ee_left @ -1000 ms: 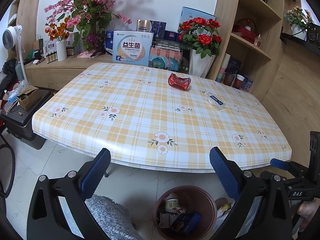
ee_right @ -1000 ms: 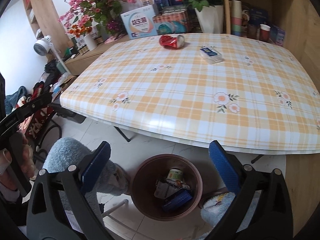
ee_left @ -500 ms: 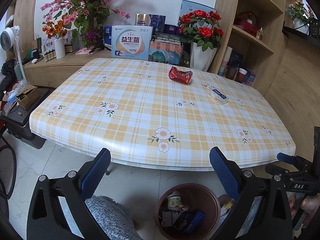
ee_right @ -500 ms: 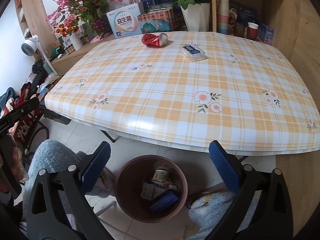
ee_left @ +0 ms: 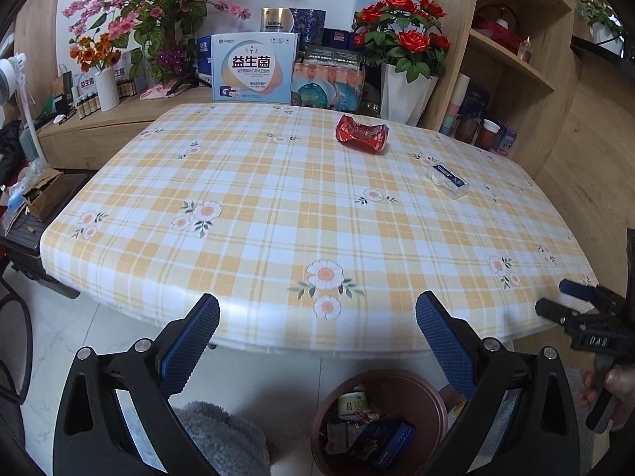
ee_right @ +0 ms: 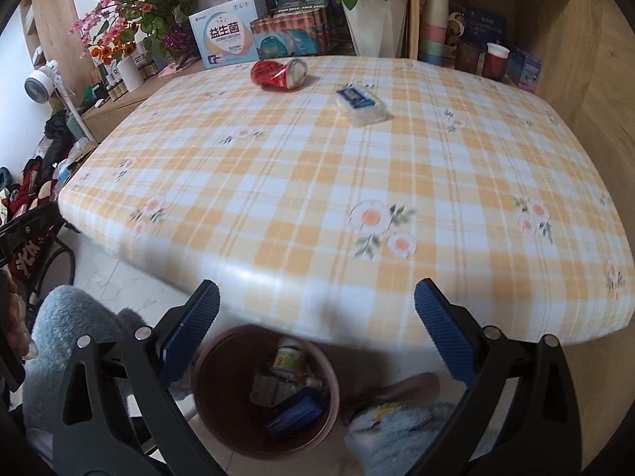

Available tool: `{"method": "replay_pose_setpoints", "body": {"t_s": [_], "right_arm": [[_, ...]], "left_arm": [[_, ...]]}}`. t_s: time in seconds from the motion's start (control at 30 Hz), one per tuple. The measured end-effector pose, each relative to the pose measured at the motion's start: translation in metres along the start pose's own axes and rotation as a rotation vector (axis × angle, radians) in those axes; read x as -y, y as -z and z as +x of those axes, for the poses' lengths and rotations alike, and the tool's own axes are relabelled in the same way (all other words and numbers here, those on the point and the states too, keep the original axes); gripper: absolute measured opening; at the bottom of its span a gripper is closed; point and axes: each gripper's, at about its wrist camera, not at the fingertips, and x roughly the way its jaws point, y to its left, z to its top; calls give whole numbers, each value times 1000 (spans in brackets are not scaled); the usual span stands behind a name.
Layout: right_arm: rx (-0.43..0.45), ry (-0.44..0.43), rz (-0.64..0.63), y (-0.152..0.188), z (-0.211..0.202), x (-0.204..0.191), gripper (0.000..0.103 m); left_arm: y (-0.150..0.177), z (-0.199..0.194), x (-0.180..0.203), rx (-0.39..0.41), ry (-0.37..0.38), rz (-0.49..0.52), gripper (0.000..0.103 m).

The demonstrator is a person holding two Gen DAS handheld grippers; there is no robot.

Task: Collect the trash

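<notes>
The left gripper (ee_left: 317, 337) hung spread wide with nothing between its blue-padded fingers (ee_left: 194, 343), low at the near edge of the table (ee_left: 254, 214), which wore a yellow-and-white plaid cloth printed with daisies. Directly below it, on the pale floor, stood the brown trash bin (ee_left: 420, 390) — already holding a small cup, scraps of paper and a dark blue box. Both loose pieces of trash lay far across the table from this gripper, ahead and to its right: the crushed red can (ee_left: 362, 133) on its side near the far edge, and the small clear packet with a blue label (ee_left: 446, 180) nearer and further right, well apart from the can.

To the right, the right gripper (ee_right: 317, 327) was likewise gaping and empty, its fingers (ee_right: 442, 335) poised just past the table's near edge. The bin (ee_right: 210, 380) sat under it and slightly left, partly tucked beneath the tabletop. From here the can (ee_right: 278, 74) lay at the far side, ahead and a little left of centre, its silver top turned to the right; the packet (ee_right: 361, 105) lay just right of it and closer — still well out of the fingers' span. In the left wrist view the right gripper (ee_left: 571, 309) showed at the right border, beside the table's corner.

Behind the table stood a white vase of red roses (ee_left: 403, 45) and a pale blue carton (ee_left: 254, 67).
</notes>
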Motion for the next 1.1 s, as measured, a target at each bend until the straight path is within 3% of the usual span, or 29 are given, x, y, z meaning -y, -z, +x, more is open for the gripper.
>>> {"method": "replay_pose_setpoints", "body": {"t_s": [0.3, 0.37, 0.47, 0.63, 0.83, 0.87, 1.03, 1.1], "right_arm": [[45, 0, -110, -110, 81, 35, 95], [31, 6, -133, -132, 106, 39, 86], [10, 19, -141, -155, 140, 40, 84], [-28, 25, -138, -174, 177, 43, 79], [-77, 1, -93, -185, 202, 51, 67], [-81, -8, -86, -185, 203, 53, 62], [-77, -34, -99, -186, 204, 52, 59], [-74, -53, -101, -184, 202, 52, 58]], "left_arm": [[-64, 52, 13, 43, 32, 61, 97], [-80, 66, 18, 54, 42, 78, 97], [-104, 90, 27, 58, 58, 112, 97], [-138, 135, 46, 82, 88, 212, 97], [-168, 200, 76, 78, 67, 386, 96], [-170, 208, 77, 75, 68, 405, 93], [-180, 253, 75, 11, 65, 444, 69], [-179, 263, 75, 21, 48, 479, 66]]}}
